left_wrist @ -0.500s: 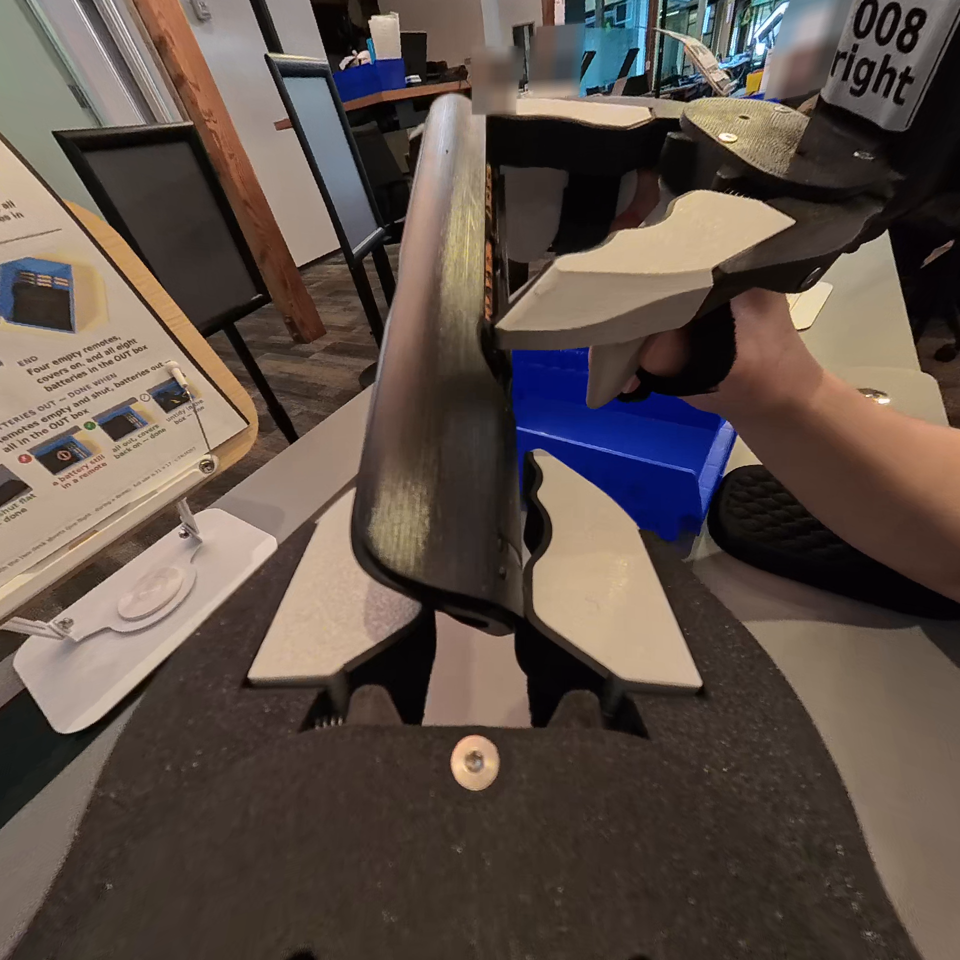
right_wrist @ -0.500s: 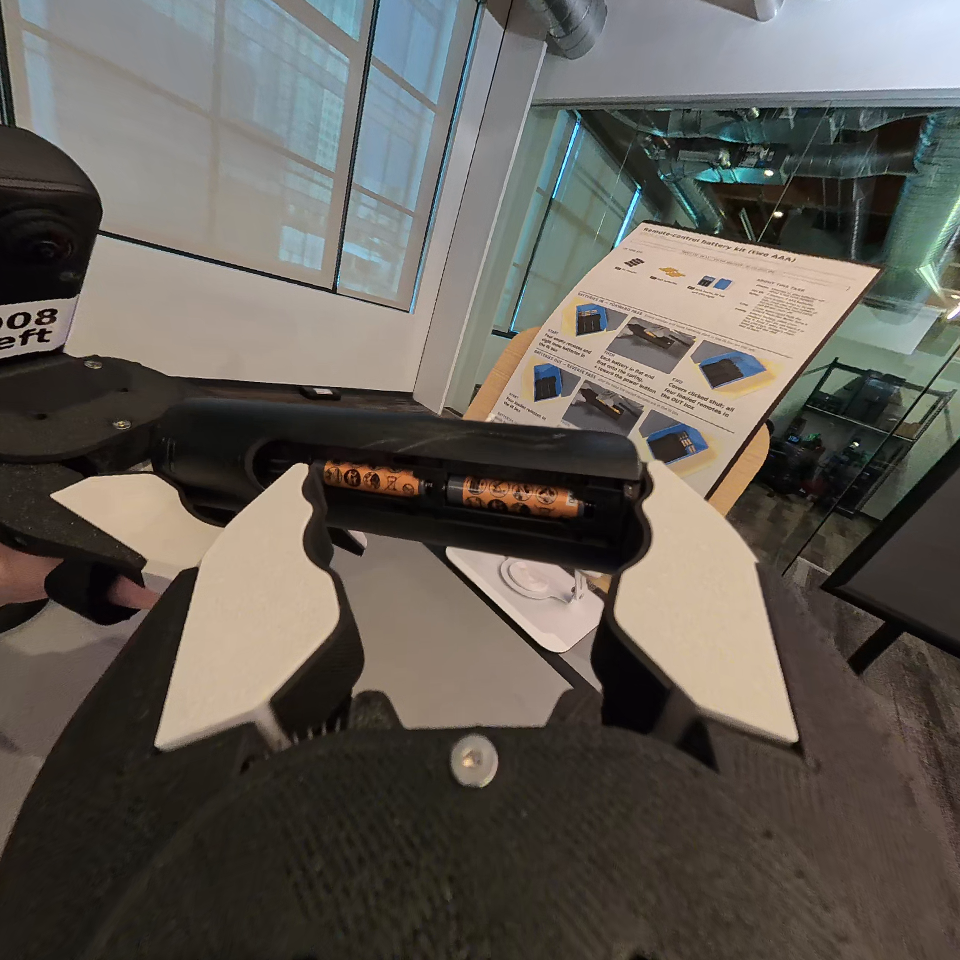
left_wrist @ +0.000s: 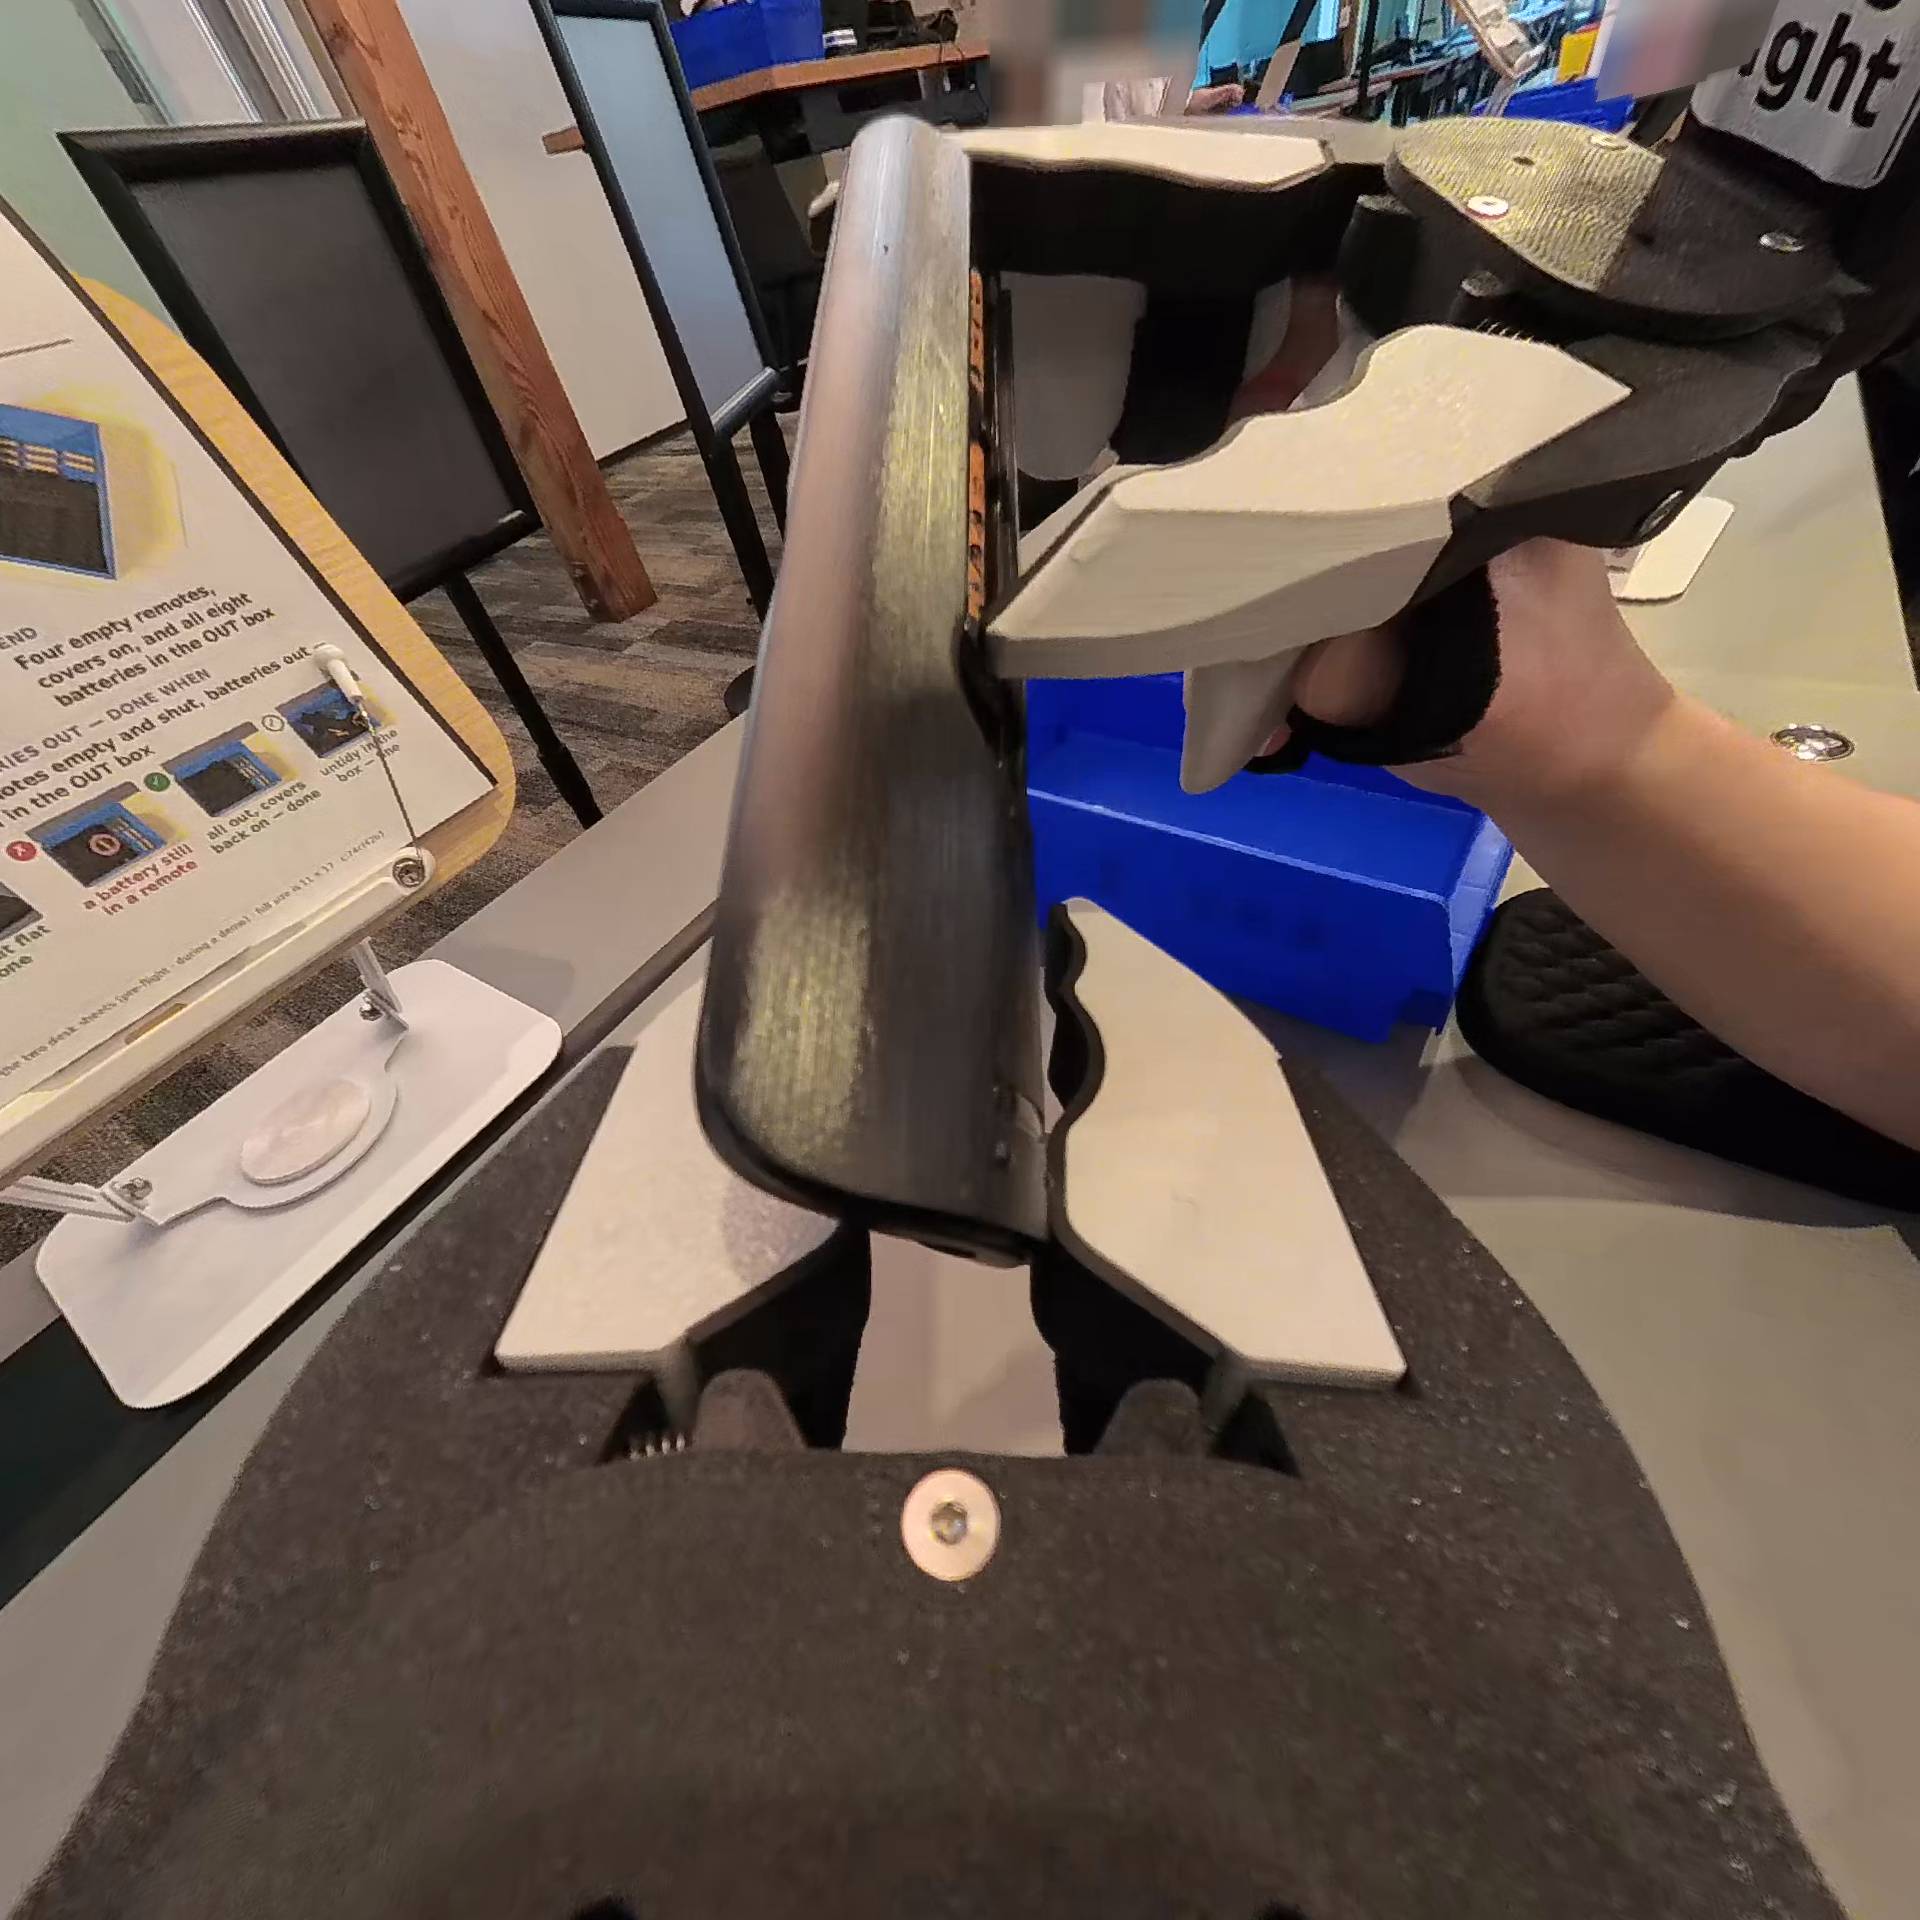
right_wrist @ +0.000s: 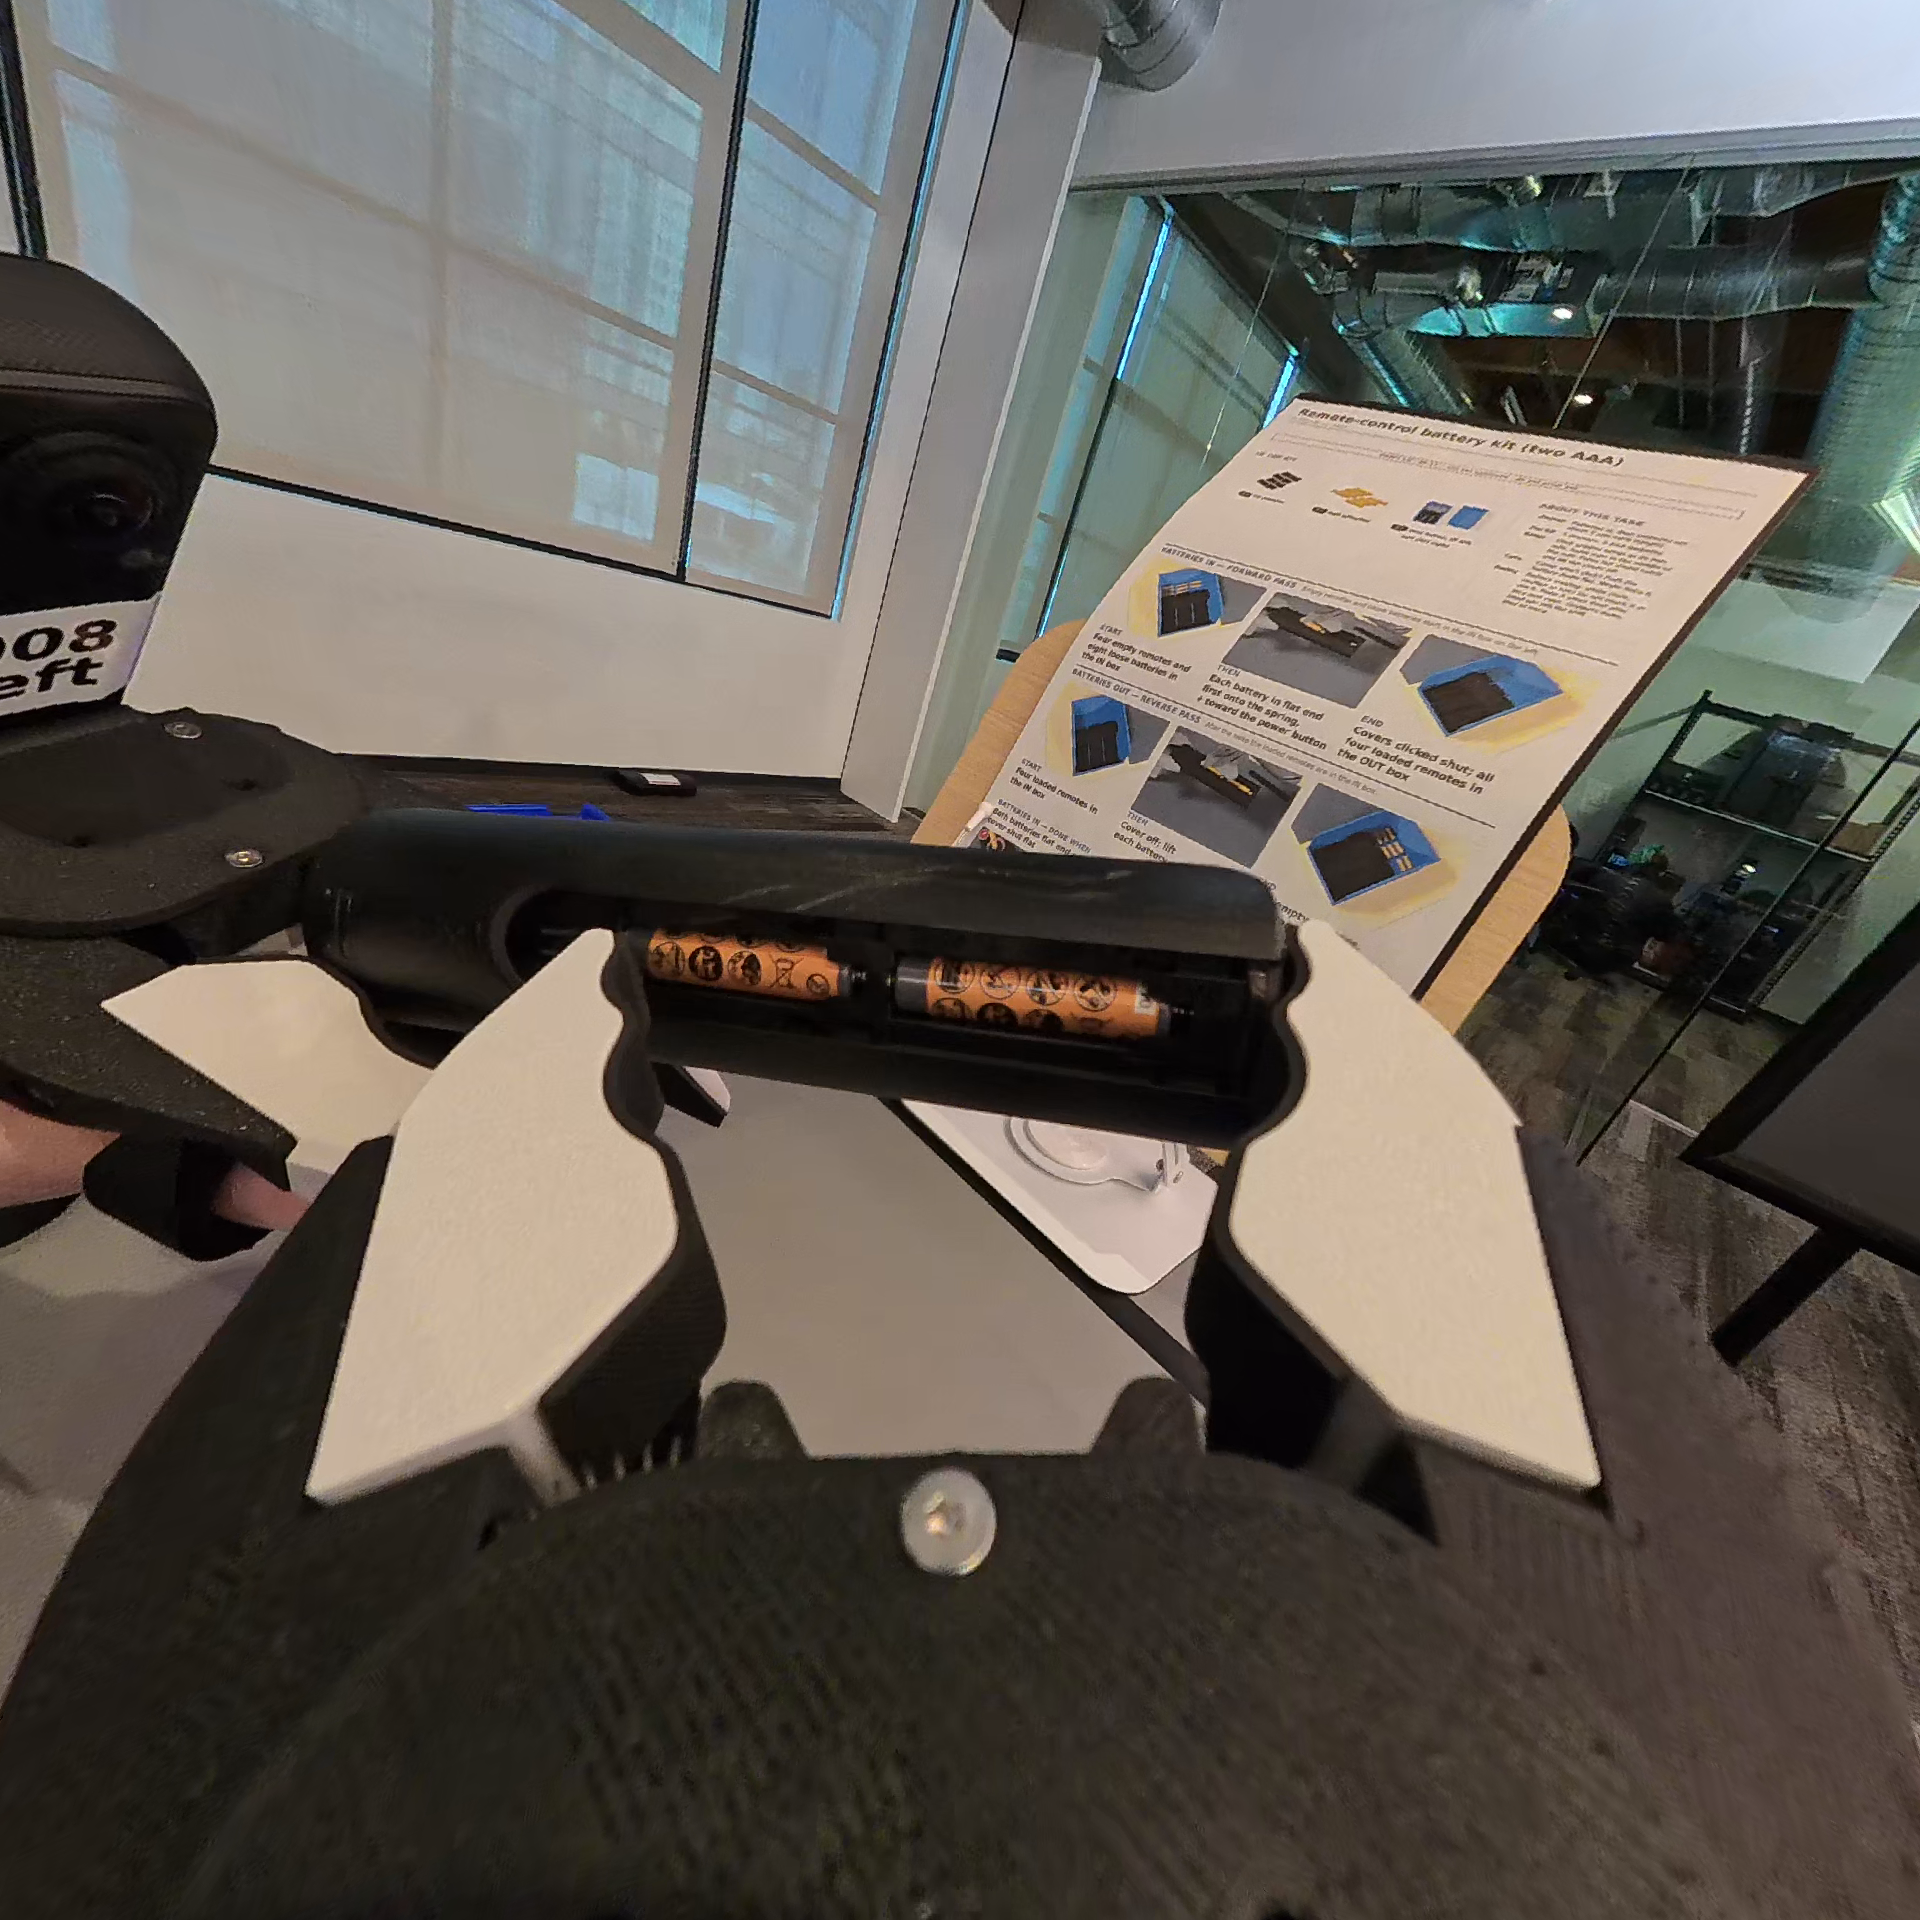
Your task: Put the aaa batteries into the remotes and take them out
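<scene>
the left gripper [left_wrist: 940, 1122] has its jaws clamped on one end of the black remote [left_wrist: 883, 727], held above the table [left_wrist: 1662, 1403] near a blue bin [left_wrist: 1247, 873]. only the right wrist view shows the open compartment with two orange batteries [right_wrist: 1023, 997] inside; the right gripper [right_wrist: 951, 1003] has its jaws wide apart around this end, and contact is unclear. an instruction board [right_wrist: 1382, 665] carries printed text and pictures

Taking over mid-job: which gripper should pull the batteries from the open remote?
Right. The right gripper faces the open compartment, jaws spread around both batteries. The left gripper clamps the remote by its end.
</scene>
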`<state>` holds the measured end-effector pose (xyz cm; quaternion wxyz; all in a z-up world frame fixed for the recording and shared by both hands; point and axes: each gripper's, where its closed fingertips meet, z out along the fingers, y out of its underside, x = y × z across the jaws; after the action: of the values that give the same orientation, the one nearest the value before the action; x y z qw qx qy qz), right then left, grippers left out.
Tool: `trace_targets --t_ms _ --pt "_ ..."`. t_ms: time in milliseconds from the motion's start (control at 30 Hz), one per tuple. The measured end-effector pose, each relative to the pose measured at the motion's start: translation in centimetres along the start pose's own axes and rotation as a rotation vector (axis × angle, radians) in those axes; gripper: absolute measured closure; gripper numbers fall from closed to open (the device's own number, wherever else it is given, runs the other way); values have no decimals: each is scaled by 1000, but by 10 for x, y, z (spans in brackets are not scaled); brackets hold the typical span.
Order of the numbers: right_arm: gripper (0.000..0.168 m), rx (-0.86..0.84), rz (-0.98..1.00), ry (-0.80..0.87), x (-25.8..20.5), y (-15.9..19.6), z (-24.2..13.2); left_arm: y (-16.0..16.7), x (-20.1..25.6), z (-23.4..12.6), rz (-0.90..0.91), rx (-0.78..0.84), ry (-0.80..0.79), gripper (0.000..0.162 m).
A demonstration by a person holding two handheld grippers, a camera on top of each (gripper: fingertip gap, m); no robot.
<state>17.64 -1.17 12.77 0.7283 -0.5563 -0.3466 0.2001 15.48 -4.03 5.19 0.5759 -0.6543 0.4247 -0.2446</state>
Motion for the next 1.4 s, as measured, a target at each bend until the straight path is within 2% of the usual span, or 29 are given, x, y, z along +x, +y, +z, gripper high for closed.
trace_targets --t_ms 433,633,800,1000,1233,1400 --pt "53 8 18 3 1 4 2 3 -4 1 13 -22 -8 129" --pt "53 -2 45 46 1 4 4 -2 -4 -3 -24 14 65 128" --pt "55 -88 178 85 -1 12 7 -15 -6 -9 -80 109 146 126" --pt "63 -123 319 43 -8 18 9 -31 -13 -20 27 209 103 126" --pt "73 -154 356 22 -15 25 13 -39 -26 -31 -147 296 182 130" --pt "75 -117 404 -62 -20 18 13 -46 -25 -40 -397 344 393 131"
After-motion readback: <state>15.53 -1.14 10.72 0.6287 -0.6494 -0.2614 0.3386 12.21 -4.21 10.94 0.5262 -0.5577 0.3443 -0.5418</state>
